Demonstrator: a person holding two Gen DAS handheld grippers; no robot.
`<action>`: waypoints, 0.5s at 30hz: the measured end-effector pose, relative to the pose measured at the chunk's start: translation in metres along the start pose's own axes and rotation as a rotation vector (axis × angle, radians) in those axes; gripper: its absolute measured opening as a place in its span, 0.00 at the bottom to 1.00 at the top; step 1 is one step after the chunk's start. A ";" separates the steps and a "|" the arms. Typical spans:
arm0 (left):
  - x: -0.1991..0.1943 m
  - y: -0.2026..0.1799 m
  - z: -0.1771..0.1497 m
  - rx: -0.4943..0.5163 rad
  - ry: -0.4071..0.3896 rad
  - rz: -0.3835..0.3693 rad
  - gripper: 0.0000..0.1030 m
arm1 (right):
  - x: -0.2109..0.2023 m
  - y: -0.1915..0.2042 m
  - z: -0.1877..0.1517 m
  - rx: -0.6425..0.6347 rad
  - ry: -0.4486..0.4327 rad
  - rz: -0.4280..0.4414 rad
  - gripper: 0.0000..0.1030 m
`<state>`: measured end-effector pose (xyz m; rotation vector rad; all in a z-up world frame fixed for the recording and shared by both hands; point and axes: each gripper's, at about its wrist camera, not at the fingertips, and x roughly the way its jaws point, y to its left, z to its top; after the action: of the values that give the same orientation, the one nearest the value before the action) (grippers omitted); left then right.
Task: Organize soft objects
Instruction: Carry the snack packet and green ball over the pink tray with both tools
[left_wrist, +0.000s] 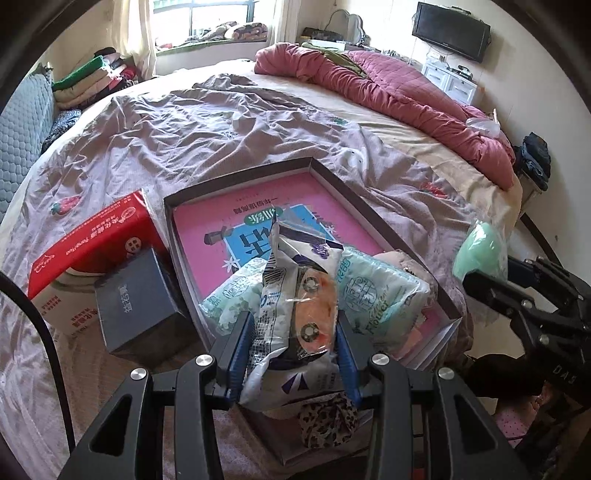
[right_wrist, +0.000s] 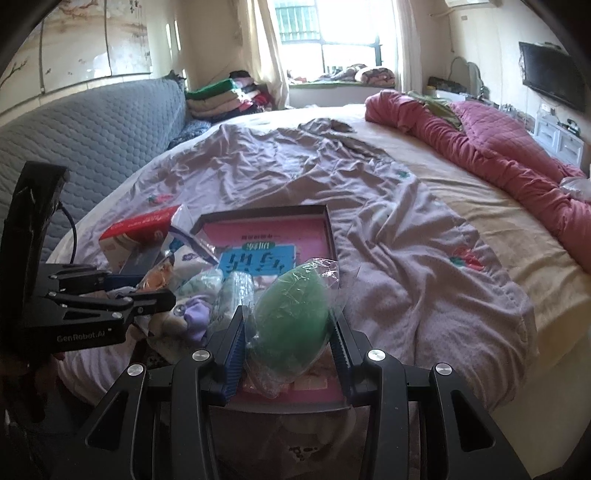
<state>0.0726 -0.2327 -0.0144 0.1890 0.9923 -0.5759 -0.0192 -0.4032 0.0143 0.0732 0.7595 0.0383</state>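
Note:
My left gripper (left_wrist: 293, 328) is shut on a white plastic packet with an orange item inside (left_wrist: 295, 314), held over the near end of a shallow dark box (left_wrist: 236, 173) with a pink book in its bottom. Two pale green tissue packs (left_wrist: 373, 291) lie in the box beside the packet. A leopard-print cloth (left_wrist: 327, 417) sits below my gripper. My right gripper (right_wrist: 288, 328) is shut on a green soft item in clear plastic (right_wrist: 291, 314), held above the same box (right_wrist: 266, 212). The left gripper shows in the right wrist view (right_wrist: 147, 295), and the right one in the left wrist view (left_wrist: 480, 284).
A red and white tissue box (left_wrist: 92, 251) and a dark blue box (left_wrist: 140, 299) lie left of the dark box on the wrinkled mauve sheet (left_wrist: 221, 122). A pink quilt (left_wrist: 388, 85) is heaped at the far right. Folded clothes (left_wrist: 99, 77) and a grey headboard (right_wrist: 92, 129) stand at the left.

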 end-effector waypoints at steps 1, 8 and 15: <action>0.002 0.000 0.000 -0.001 0.004 0.000 0.41 | 0.002 0.000 -0.001 -0.002 0.008 0.001 0.42; 0.011 0.002 0.001 -0.010 0.018 0.001 0.41 | 0.015 -0.006 -0.011 0.007 0.064 -0.004 0.42; 0.014 0.002 0.003 -0.013 0.020 -0.001 0.41 | 0.020 -0.003 -0.014 -0.010 0.095 0.013 0.42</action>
<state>0.0821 -0.2372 -0.0250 0.1834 1.0152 -0.5691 -0.0137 -0.4041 -0.0098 0.0671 0.8542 0.0585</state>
